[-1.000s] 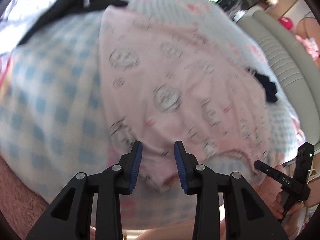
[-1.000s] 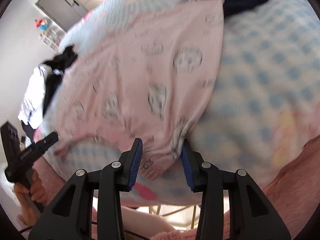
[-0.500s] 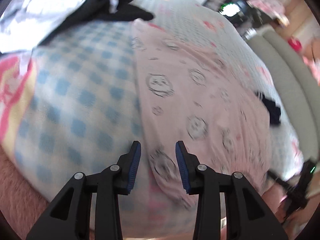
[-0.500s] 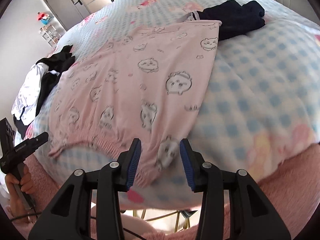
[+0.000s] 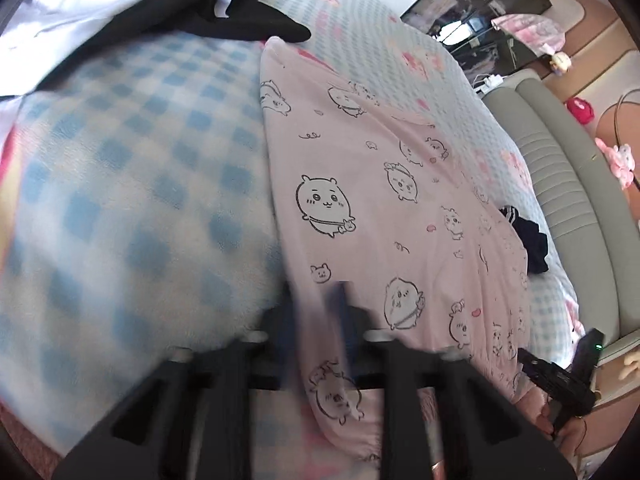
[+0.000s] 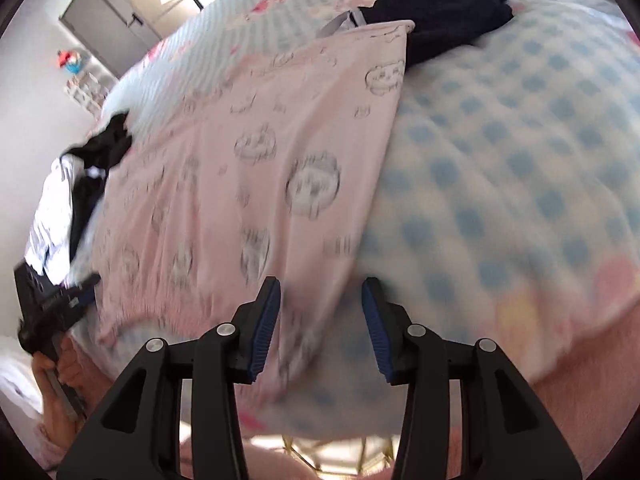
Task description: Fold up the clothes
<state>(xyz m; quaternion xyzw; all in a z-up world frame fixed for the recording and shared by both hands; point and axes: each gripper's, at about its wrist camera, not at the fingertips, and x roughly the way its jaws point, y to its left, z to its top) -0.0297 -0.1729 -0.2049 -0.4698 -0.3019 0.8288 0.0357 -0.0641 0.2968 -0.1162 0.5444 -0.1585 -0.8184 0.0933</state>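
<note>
A pink garment (image 5: 380, 184) printed with cartoon animals lies spread flat on a blue-checked blanket (image 5: 120, 200). My left gripper (image 5: 316, 312) is at the garment's near left edge. Its blurred jaws are closing, with the pink hem pinched between them. In the right wrist view the same garment (image 6: 248, 152) reaches down to my right gripper (image 6: 320, 312). That gripper's jaws are opening, and the garment's near right edge lies loose in the gap, not pressed by the blue pads (image 6: 264, 320).
Black clothes (image 5: 240, 12) on a white garment (image 5: 80, 8) lie past the far left corner. A dark navy item (image 6: 440, 16) touches the far right corner. A grey padded headboard (image 5: 560, 184) borders the bed. A pink fluffy cover (image 6: 580, 380) hangs at the near edge.
The left gripper slid from the middle of the hem to the garment's left edge and closed on it. The right gripper shifted to the right edge, jaws a little wider.
</note>
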